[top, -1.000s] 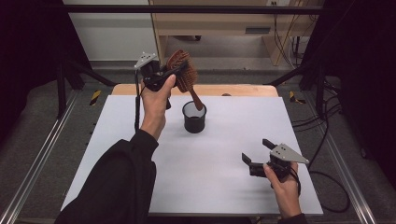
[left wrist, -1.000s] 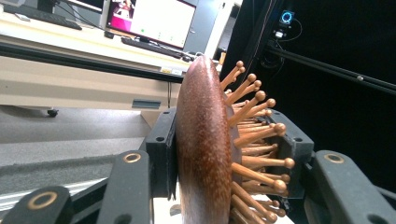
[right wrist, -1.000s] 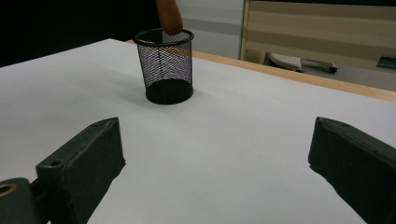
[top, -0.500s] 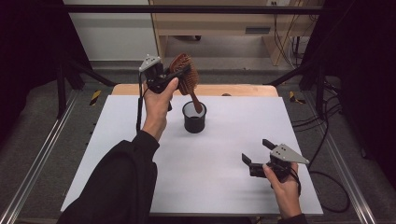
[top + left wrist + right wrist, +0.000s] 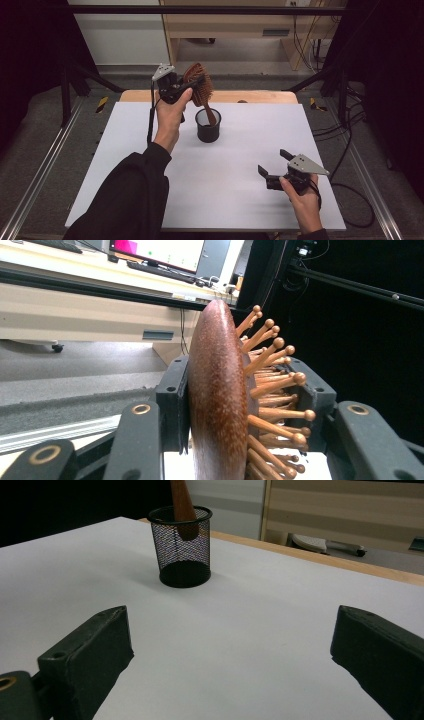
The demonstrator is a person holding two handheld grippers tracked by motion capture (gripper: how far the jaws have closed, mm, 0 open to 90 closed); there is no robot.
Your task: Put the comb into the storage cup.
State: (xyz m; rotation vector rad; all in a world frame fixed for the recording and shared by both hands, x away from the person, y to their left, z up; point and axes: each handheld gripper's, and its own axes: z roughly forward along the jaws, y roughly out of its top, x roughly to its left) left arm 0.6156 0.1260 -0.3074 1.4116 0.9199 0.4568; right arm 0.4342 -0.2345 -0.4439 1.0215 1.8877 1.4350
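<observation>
The left tongs (image 5: 192, 85) clamp the head of a dark reddish-brown wooden hairbrush (image 5: 200, 90) with ball-tipped wooden pins, its handle dipping into the black mesh cup (image 5: 208, 126) on the bench (image 5: 225, 165). The right tongs (image 5: 274, 166) gape wide and hold nothing, near the bench's front right.

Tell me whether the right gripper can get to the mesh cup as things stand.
Probably yes. The right gripper is open and empty, and bare white table lies between it and the mesh cup. Only the hairbrush, held by the left gripper, has its handle inside the cup.
</observation>
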